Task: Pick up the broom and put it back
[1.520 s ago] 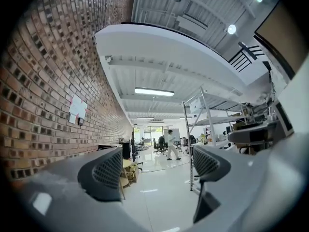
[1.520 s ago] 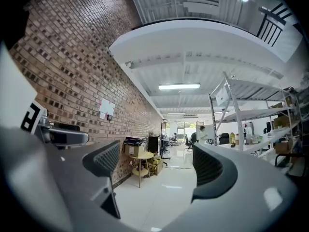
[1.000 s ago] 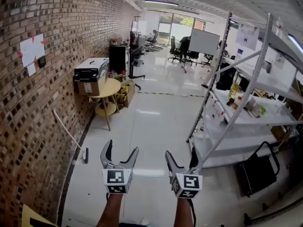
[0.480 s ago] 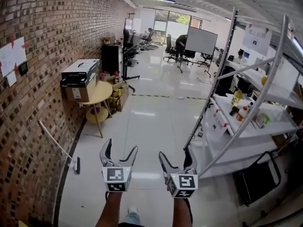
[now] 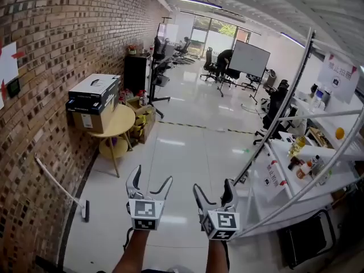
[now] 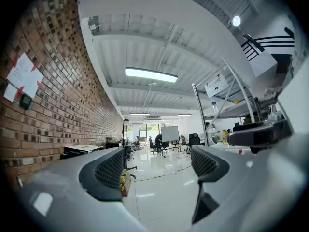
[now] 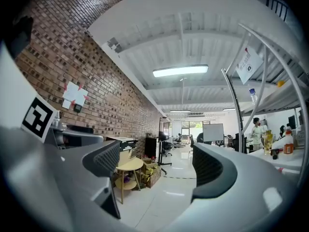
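The broom [image 5: 59, 180] leans against the foot of the brick wall at lower left in the head view, its white handle slanting down to a dark head [image 5: 86, 210] on the floor. My left gripper [image 5: 151, 178] and right gripper [image 5: 212, 187] are held out side by side, level, over the white floor to the right of the broom and well apart from it. Both are open with nothing between their jaws. The left gripper [image 6: 157, 170] looks down the long room. The right gripper [image 7: 157, 166] looks toward the wall side.
A round yellow table [image 5: 124, 125] bearing stacked boxes [image 5: 92, 98] stands by the wall beyond the broom. A black cabinet [image 5: 136, 73] is farther on. White metal shelving [image 5: 296, 152] with bottles runs along the right. A whiteboard [image 5: 248, 58] and office chairs are at the far end.
The whole view has moved forward along the room: the broom and table have come closer and the shelving has slid to the right. Both grippers stay open and side by side.
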The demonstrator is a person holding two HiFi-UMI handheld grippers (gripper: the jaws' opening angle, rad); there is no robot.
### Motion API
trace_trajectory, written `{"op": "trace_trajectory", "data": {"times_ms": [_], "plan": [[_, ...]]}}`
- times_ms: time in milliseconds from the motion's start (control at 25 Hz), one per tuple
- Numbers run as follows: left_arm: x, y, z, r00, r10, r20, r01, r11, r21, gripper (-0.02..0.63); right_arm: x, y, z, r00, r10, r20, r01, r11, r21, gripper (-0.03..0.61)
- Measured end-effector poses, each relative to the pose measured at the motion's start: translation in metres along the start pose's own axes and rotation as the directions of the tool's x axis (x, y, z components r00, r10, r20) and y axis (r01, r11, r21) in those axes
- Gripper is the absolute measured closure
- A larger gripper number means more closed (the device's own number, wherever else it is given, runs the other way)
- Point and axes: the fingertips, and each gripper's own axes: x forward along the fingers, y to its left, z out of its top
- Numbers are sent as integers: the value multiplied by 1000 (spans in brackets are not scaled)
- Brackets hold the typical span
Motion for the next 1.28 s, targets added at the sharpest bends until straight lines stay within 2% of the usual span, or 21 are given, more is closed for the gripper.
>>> {"op": "trace_trajectory", "data": {"times_ms": [120, 440, 520, 600, 760, 1000, 1120, 1280], "plan": [[34, 12, -14, 1000, -3, -24, 3, 1000, 0, 163, 40, -10, -6, 1000, 6, -8, -5, 1000, 7, 100], [148, 52, -31, 998, 52, -42, -51, 998, 24, 163, 169, -42, -32, 997, 74, 9, -75, 996, 41, 100], [184, 58, -26, 996, 77, -47, -76, 997, 10, 163, 204, -59, -33, 995, 95, 12, -95, 994, 49, 100], [222, 62, -17, 995, 99, -14, -99, 995, 0, 163, 240, -77, -30, 993, 116, 21, -117, 992, 42, 100], [289, 65, -8, 994, 111, 5, -111, 994, 16, 163, 300, -111, -22, 989, 140, 43, -142, 989, 42, 100], [353, 69, -14, 993, 112, -33, -111, 993, 45, 163, 357, -137, -34, 984, 177, 18, -177, 981, 73, 100], [374, 68, -17, 995, 96, -37, -95, 995, 34, 163, 370, -148, -38, 981, 191, 23, -193, 974, 119, 101], [374, 81, -29, 993, 111, -50, -108, 993, 52, 164, 374, -149, -33, 983, 179, 31, -181, 981, 70, 101]]}}
